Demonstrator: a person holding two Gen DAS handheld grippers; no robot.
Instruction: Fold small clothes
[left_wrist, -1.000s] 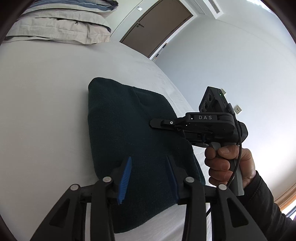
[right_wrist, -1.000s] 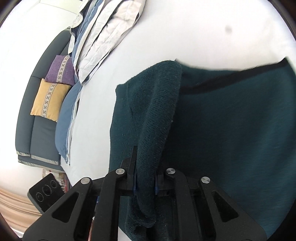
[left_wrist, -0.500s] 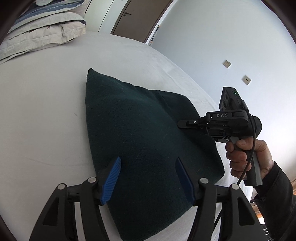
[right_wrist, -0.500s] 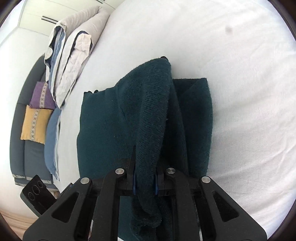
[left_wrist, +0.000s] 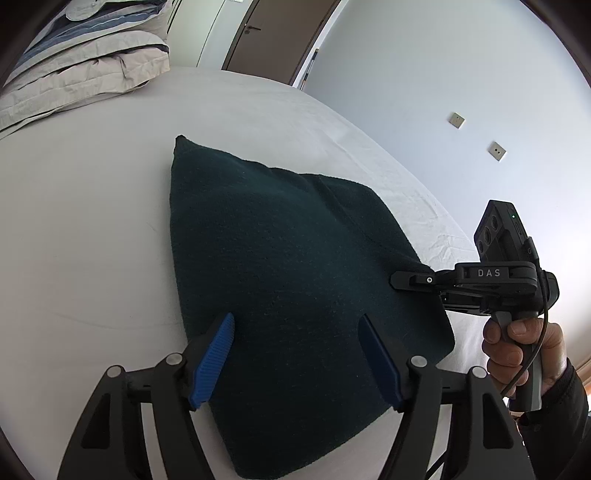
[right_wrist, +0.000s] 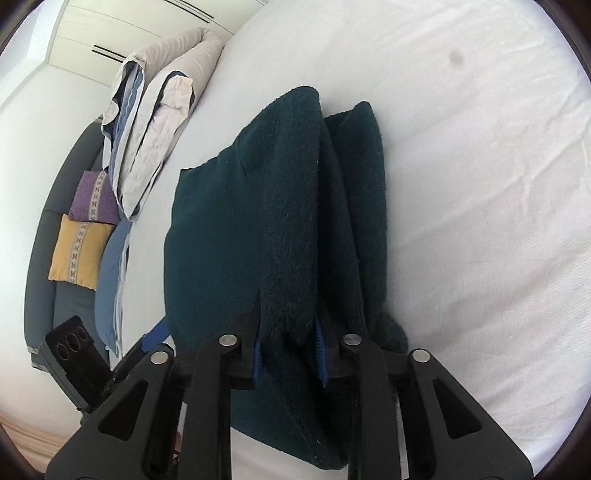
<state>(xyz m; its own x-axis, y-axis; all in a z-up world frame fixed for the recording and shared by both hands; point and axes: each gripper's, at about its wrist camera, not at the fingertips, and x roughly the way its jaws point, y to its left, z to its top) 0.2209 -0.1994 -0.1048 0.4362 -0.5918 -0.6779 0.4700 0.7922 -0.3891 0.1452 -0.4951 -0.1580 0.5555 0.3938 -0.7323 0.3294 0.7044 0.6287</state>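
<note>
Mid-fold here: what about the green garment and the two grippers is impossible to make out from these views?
- Right wrist view: the garment hides the right gripper fingertips.
- Left wrist view: the right gripper's tips sink into dark cloth.
- Left gripper, jaws just opening: the garment's near edge is hidden behind it.
- What garment it is: unreadable.

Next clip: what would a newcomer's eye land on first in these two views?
The dark green garment lying folded on the white bed dominates both views. The right gripper is shut on a bunched edge of it, while the left gripper has just been opening and hangs over the cloth with nothing pinched. Grey pillows are stacked at the bed's far end.
</note>
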